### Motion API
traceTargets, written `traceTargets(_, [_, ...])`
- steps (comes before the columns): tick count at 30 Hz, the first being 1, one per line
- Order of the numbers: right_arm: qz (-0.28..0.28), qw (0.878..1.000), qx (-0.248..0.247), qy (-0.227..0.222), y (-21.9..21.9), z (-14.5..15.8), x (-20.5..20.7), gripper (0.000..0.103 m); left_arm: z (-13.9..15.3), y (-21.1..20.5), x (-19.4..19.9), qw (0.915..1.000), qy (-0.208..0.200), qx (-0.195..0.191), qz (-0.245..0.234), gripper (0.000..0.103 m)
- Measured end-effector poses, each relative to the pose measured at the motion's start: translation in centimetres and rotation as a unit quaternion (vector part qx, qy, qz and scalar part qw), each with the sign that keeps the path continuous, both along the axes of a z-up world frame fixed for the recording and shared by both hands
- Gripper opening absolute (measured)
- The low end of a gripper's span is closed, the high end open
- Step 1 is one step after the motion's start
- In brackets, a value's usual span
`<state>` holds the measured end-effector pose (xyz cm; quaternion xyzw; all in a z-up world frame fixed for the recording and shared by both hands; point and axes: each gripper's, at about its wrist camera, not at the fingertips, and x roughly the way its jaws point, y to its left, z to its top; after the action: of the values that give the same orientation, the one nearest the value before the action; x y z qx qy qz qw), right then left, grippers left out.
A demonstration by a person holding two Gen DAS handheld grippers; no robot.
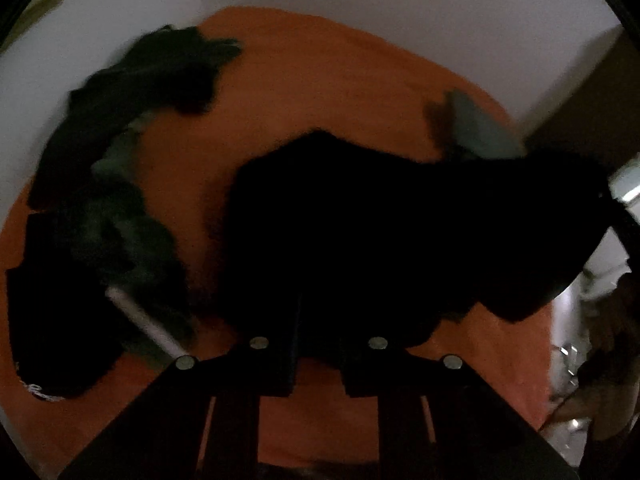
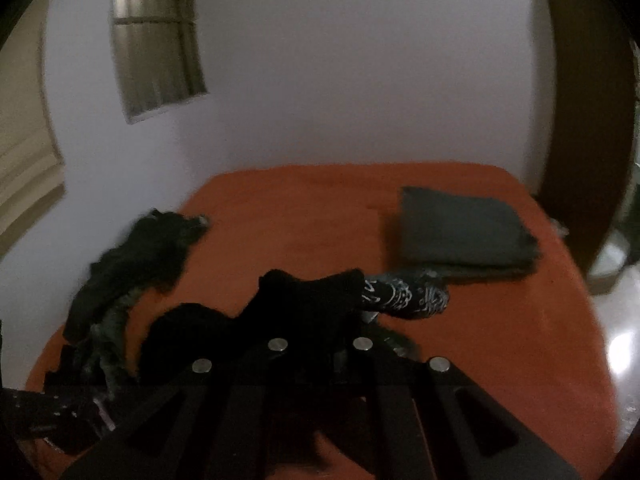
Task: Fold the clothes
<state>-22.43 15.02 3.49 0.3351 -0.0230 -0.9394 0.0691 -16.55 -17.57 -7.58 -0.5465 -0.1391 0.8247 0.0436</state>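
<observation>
the left wrist view looks steeply down on the orange bedspread [image 1: 328, 80], close above it. the right wrist view faces more level across the orange bedspread [image 2: 320, 208] to the white wall [image 2: 360, 80] beyond. both share the bedspread.

Taking the bed [image 2: 320, 208] as my landmark: a heap of crumpled clothes [image 2: 132, 264] lies on it along its left side, near the wall [image 2: 340, 80] behind the bed. A folded stack of garments [image 2: 460, 232] sits on its right side. Between them, toward the bed's near edge, a dark garment [image 2: 304, 300] hangs just before my right claw [image 2: 320, 356]. A window [image 2: 156, 36] is in the wall, above the bed's left side.
</observation>
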Motion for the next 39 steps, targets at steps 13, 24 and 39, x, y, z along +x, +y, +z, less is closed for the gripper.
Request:
traceTargets(13, [-0.113, 0.923, 0.101, -0.354, 19.6, -8.2, 8.1, 0.048, -5.1, 3.3, 2.4, 0.9735, -0.199, 0.101, 0.049, 0.054])
traceTargets(24, [-0.06, 0.939, 0.136, -0.311, 17.5, -0.9, 18.1, 0.07, -2.0, 4.7, 4.3, 0.9693, -0.213, 0.1, 0.071, 0.054])
traceTargets(39, [0.026, 0.977, 0.163, -0.137, 2.5, 5.4, 14.8, 0.074, -3.0, 4.8, 5.9, 0.972, -0.21, 0.074, 0.075, 0.056])
